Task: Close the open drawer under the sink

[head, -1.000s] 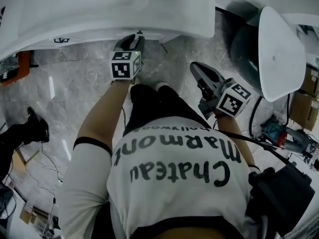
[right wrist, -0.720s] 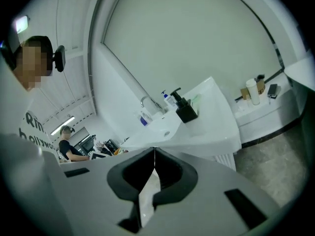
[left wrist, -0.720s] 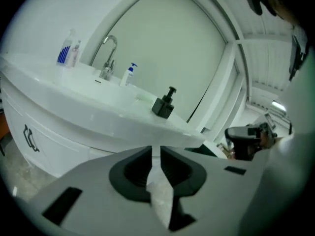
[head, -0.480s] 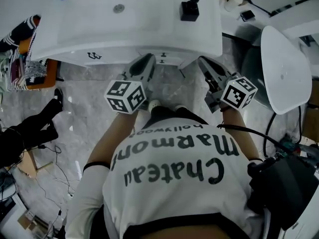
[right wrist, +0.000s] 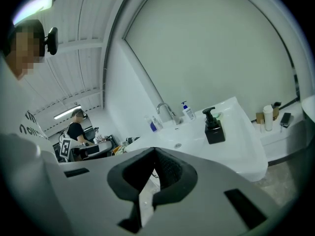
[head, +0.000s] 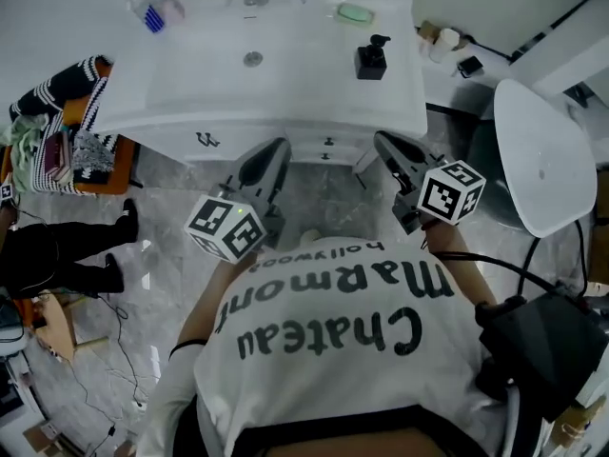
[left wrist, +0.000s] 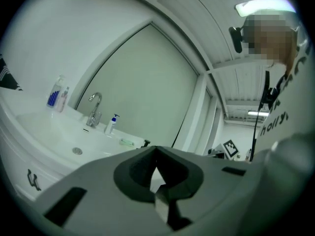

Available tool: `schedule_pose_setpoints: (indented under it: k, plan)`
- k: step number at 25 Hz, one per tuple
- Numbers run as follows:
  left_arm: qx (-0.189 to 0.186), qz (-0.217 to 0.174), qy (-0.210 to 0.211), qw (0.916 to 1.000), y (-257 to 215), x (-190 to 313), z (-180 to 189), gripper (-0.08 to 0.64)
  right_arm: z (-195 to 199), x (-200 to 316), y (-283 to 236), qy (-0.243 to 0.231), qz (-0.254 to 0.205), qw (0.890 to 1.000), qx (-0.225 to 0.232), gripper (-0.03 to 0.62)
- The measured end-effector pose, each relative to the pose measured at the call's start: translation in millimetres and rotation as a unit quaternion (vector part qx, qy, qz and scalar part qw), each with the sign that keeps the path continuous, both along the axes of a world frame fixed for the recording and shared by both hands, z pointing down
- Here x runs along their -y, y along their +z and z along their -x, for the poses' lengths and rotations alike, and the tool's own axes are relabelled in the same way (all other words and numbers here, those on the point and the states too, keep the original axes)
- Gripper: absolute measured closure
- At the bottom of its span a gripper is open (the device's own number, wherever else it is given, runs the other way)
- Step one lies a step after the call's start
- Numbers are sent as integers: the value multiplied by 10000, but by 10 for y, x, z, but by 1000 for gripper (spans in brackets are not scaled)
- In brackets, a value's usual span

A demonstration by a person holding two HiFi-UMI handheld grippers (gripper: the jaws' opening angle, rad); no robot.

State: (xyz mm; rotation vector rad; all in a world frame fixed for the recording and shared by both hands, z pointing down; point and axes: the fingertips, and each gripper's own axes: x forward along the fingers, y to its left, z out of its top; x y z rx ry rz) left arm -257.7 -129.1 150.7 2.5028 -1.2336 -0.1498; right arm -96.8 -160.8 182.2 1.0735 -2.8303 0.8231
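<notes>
I hold my left tool and right tool roughly level, just in front of the cabinet, both closed tight on nothing. The drawer under the sink sits flush with the cabinet front. I judge it closed, so there is nothing to grip.

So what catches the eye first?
The white sink at the head view's top, a black soap dispenser near its right edge. Below it hover the left gripper, whose jaws have just been closing with nothing between them, and the right gripper, jaws together, each bearing a marker cube.
</notes>
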Motion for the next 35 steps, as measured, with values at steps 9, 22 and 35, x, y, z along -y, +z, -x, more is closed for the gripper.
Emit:
schedule_pose_setpoints:
  k: [9, 22, 35]
  plan:
    - [242, 59, -121, 9996, 120, -79, 29, 549, 7, -11, 133, -46, 50, 9998, -173, 580]
    - [170, 230, -148, 9995, 218, -73, 43, 551, 5, -54, 240, -54, 217, 9994, -265, 580]
    - [193, 240, -201, 9993, 267, -102, 21, 549, 12, -71, 260, -164, 219, 9993, -238, 580]
